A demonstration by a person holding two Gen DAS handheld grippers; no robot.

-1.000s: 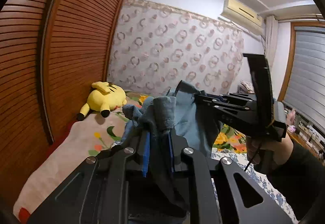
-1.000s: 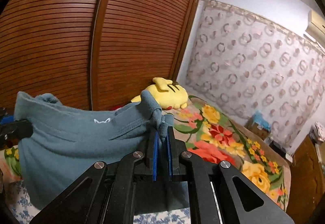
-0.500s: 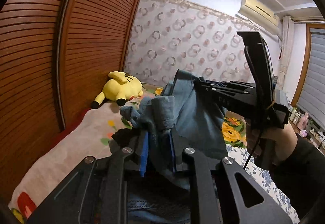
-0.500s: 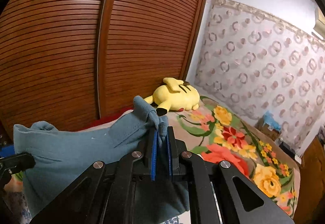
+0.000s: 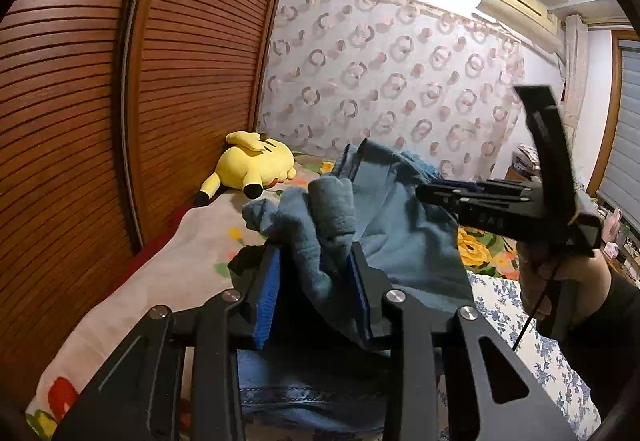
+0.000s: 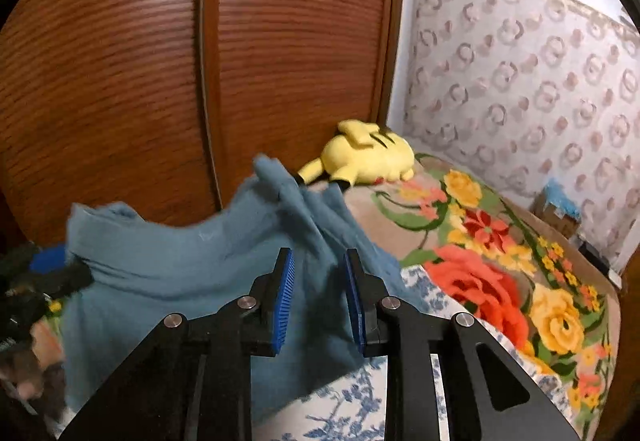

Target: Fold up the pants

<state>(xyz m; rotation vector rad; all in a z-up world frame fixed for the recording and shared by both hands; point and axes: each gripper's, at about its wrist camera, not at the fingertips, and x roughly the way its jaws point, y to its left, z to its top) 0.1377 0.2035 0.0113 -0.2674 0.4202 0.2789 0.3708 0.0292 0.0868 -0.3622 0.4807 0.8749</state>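
Left gripper [image 5: 316,281] tilted slightly down, jaws just opened, bunched pants [image 5: 384,217] loose between blue pads [image 5: 267,297]. Right gripper [image 6: 320,293] likewise angled down, jaws just parted, cloth slack in the gap. Beyond both, bed [image 6: 500,241]; farther left, plush [image 6: 368,157] by wardrobe [image 6: 280,41].

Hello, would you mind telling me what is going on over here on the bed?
A person is folding a pair of teal fleece pants over a floral bedspread, with a two-finger claw in each hand. Both claws have just been opening. The left claw has bunched fabric between its blue pads, no longer squeezed tight. The right claw stands apart with cloth loose in the gap. A yellow plush toy lies by the wooden slatted doors.
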